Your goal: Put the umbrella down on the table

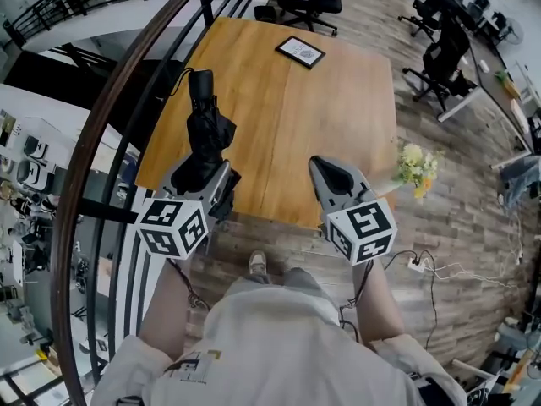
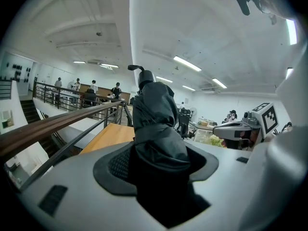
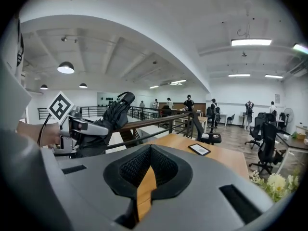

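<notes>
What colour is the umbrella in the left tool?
The umbrella is black, clearest in the left gripper view.

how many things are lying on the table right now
1: a flat framed card near the table's far edge. The umbrella is held in the left claw, not lying there. The near edge is partly hidden.

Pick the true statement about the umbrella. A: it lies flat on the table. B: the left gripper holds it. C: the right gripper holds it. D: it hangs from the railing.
B: the left gripper has its jaws clamped on the folded black umbrella, as its own view shows, while the right gripper has its jaws together with nothing between them.
</notes>
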{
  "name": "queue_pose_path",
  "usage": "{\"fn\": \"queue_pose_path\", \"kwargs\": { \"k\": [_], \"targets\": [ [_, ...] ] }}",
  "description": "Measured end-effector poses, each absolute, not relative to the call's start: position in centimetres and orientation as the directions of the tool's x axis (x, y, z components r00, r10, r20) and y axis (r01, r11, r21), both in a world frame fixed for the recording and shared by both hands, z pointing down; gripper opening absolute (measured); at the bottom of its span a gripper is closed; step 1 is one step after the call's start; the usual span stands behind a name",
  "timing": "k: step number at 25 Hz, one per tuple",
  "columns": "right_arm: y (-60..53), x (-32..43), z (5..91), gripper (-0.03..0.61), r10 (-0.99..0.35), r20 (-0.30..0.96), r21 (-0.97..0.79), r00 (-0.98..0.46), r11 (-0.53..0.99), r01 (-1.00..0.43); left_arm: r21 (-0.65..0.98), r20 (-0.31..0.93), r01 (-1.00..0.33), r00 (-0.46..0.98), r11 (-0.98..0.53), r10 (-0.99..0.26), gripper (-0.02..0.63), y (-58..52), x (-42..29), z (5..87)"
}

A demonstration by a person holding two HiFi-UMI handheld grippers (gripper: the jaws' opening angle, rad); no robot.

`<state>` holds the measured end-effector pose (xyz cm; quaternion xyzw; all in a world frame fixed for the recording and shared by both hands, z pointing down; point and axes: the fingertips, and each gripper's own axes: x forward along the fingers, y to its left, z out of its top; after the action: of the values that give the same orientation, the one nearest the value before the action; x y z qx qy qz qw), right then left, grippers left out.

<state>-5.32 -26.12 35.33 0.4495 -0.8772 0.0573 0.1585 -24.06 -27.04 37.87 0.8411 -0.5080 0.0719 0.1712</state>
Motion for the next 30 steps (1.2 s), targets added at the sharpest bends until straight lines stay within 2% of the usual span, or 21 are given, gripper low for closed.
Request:
{"fn": "queue_pose_path", "kwargs": {
  "k": [20, 25, 30],
  "targets": [
    [-41.9, 0.4, 46.3, 0.028, -0.646, 0.47, -0.121, -0.602, 0.629, -0.768, 0.177, 0.57, -0.916, 0.394, -0.361, -0.721, 0.284, -43.4, -17.0, 48.6],
    [-45.0, 1.1, 49.3, 0.028, -0.62, 0.494, -0.183, -0.609, 0.611, -0.77, 0.162, 0.64, -0.921, 0.371, -0.354, -0.673, 0.284, -46.4, -16.0, 52.5],
    [-47.4, 1.0, 53.1, 0.028, -0.605, 0.535, -0.172, -0.591, 0.606, -0.776, 0.14, 0.703, -0.913, 0.364, -0.383, -0.611, 0.284, -49.3, -15.5, 56.6]
  ]
}}
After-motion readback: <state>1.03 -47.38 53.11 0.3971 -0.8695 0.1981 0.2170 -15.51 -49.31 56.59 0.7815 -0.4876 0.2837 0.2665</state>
